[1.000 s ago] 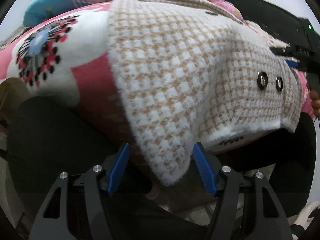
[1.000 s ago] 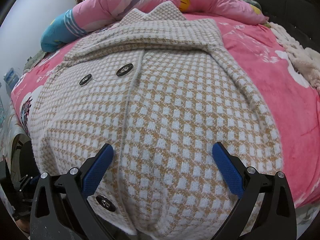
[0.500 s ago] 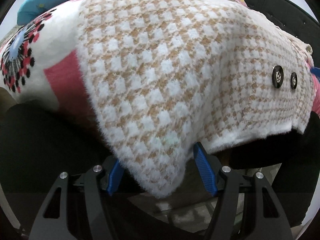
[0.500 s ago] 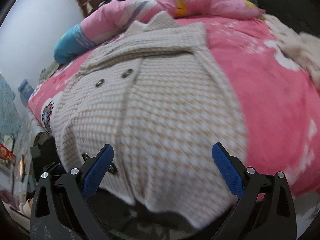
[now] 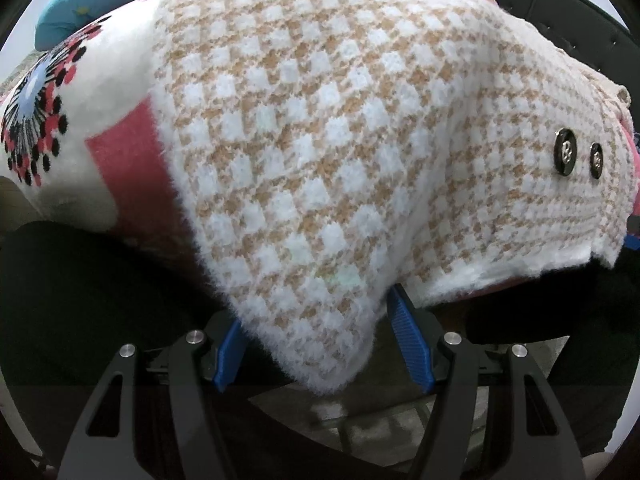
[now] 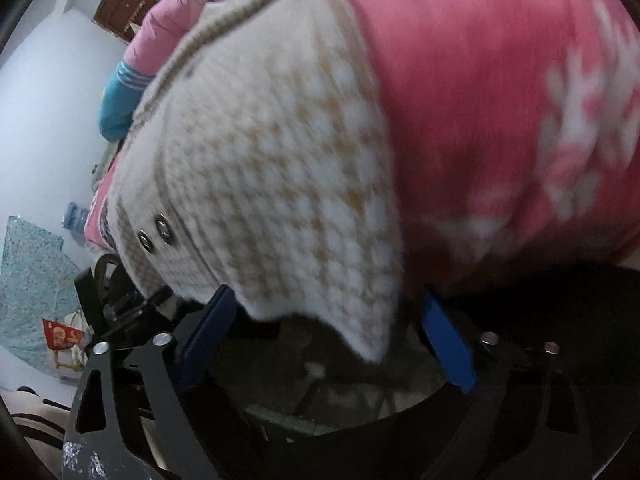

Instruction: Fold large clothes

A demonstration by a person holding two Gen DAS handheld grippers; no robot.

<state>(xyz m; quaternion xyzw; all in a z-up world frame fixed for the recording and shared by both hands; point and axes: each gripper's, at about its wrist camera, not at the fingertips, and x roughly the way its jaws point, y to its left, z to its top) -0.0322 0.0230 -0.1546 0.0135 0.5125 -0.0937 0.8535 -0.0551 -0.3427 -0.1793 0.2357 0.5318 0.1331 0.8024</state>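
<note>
The left gripper (image 5: 320, 344) points down at the near edge of the bed, jaws partly open, a hanging corner of the coat (image 5: 360, 140) between its blue pads (image 5: 408, 344); the pads flank the corner without visibly pinching it. The right gripper (image 6: 324, 340) has just been narrowing its jaws, and the coat's other hem corner hangs between them, not yet clamped as far as the blurred view shows. The coat, a fluffy cream-and-tan houndstooth knit with two dark buttons (image 5: 578, 152), lies spread on the pink floral blanket (image 6: 500, 100), its hem drooping over the near edge of the bed and its collar toward the far edge, near a pink quilt (image 6: 160, 36). The step in hand seems to be gripping both hem corners. Next, both jaws likely need to close firmly, then lift the hem toward the collar.
</note>
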